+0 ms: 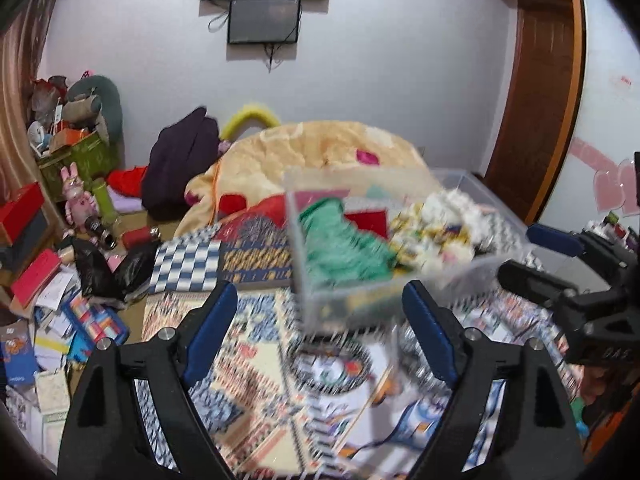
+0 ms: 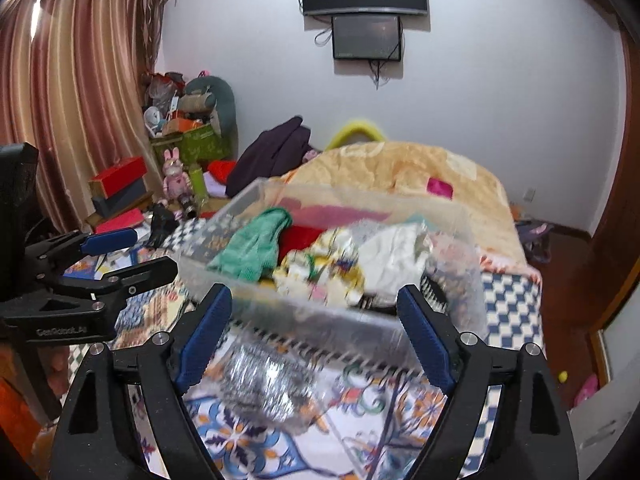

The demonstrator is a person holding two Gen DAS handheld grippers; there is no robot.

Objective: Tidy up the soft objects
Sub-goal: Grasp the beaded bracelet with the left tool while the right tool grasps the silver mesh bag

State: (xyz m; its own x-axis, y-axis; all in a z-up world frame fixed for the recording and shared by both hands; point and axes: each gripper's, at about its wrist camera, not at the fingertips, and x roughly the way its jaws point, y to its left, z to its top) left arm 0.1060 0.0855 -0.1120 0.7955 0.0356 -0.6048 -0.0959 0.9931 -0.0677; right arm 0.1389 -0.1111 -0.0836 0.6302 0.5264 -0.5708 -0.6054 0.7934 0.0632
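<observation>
A clear plastic bin [image 1: 320, 300] sits on the patterned bed sheet, holding soft items: a green knit cloth [image 1: 344, 248], a red cloth [image 1: 370, 220] and white and yellow fabrics [image 1: 436, 228]. It also shows in the right wrist view [image 2: 280, 308], with the green cloth [image 2: 256, 248] and the white fabric [image 2: 396, 256] inside. My left gripper [image 1: 320, 332] is open and empty just in front of the bin. My right gripper [image 2: 316, 332] is open and empty at the bin's near wall. Both views are blurred.
A peach blanket [image 2: 400, 168] is heaped on the bed behind the bin. A dark purple garment [image 1: 180, 160] lies at its left. Boxes, papers and a pink rabbit toy [image 1: 78, 196] clutter the floor at the left. A wooden door [image 1: 540, 100] stands at the right.
</observation>
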